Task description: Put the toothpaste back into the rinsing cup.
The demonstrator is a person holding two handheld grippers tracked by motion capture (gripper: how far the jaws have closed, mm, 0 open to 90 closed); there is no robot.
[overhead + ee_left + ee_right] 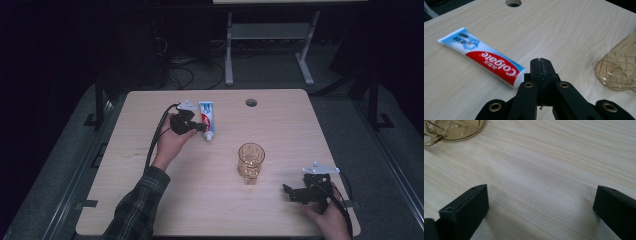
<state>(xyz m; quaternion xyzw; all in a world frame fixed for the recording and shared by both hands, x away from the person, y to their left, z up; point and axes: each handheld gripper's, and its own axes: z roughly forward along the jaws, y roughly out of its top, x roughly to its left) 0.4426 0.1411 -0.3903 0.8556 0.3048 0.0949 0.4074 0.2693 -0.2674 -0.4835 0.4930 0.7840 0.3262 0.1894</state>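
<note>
We note the left claw (541,65) pressed together, empty, just beside the toothpaste tube (482,57) lying flat on the surface (280,125), perhaps approaching it. Right claw (541,205) spread wide near the amber glass (250,162).

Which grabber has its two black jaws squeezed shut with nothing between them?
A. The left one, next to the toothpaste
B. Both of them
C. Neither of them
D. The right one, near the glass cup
A. In the left gripper view the left gripper has its jaws pressed flat together beside the toothpaste, gripping nothing, while in the right gripper view the right gripper has its jaws spread wide over bare table.
</note>
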